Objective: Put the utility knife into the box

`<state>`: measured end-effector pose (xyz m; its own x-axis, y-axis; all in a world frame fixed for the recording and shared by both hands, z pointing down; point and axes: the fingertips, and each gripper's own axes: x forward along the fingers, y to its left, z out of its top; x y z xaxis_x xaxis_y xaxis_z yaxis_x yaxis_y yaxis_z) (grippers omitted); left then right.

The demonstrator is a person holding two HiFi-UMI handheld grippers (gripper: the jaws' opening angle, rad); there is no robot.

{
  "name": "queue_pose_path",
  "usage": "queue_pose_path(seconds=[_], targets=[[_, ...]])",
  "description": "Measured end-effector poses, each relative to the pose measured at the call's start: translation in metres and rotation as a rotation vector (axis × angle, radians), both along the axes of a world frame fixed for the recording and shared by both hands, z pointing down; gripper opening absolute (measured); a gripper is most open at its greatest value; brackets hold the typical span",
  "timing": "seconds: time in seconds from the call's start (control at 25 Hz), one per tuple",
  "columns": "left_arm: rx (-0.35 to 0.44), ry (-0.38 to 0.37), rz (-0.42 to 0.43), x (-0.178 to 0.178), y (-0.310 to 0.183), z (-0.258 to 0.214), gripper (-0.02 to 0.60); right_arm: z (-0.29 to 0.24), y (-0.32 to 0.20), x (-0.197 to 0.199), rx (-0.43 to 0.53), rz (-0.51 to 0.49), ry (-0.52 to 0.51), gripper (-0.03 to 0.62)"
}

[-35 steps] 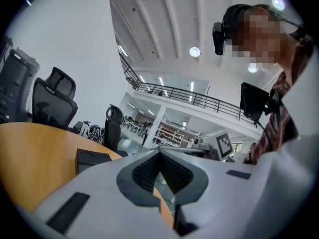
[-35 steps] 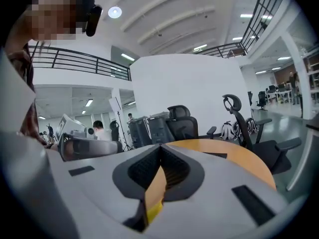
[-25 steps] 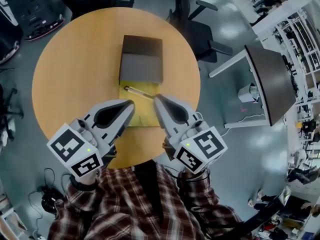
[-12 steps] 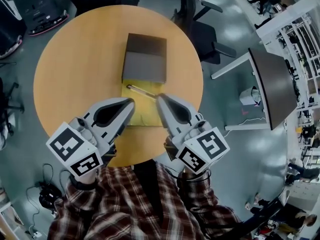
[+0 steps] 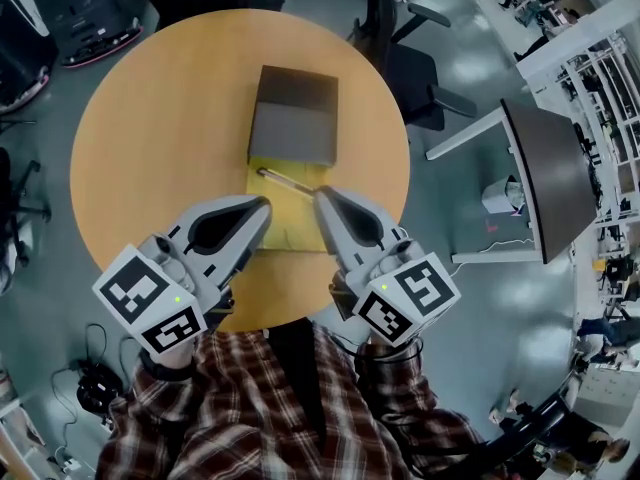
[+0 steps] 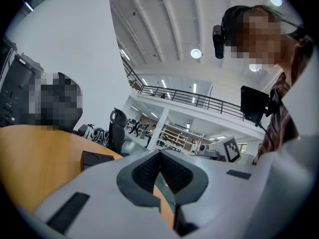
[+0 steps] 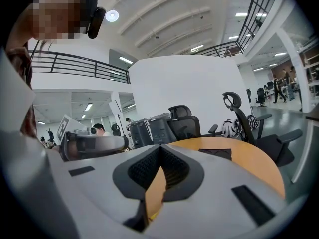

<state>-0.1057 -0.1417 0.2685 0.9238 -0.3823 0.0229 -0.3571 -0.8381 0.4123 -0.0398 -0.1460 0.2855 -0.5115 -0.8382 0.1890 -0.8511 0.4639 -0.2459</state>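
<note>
Both left gripper [image 5: 264, 206] and right gripper [image 5: 319, 195] overhang table [image 5: 140, 168] edge.

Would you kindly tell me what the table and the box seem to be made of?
Table: likely wood or laminate, matte; even tan top without glare. Box: perhaps cardboard, matte dark grey; flat faces, crisp edges, no shine.

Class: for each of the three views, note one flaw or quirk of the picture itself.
Head view: fisheye curves the room's edges; the table is sharp, evenly lit. Left gripper view: lamps flare white; mosaic patches mask parts. Right gripper view: dark corners; the railing bows.
</note>
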Motion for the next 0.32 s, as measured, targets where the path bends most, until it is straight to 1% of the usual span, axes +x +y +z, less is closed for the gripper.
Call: queue_pose_path(seconds=[0.32], targets=[[-0.004,-0.002,-0.004,-0.0041,0.001,0.0018,0.011,0.0015,-0.0005,-0.004,-0.006,-0.01,-0.004,0.011]])
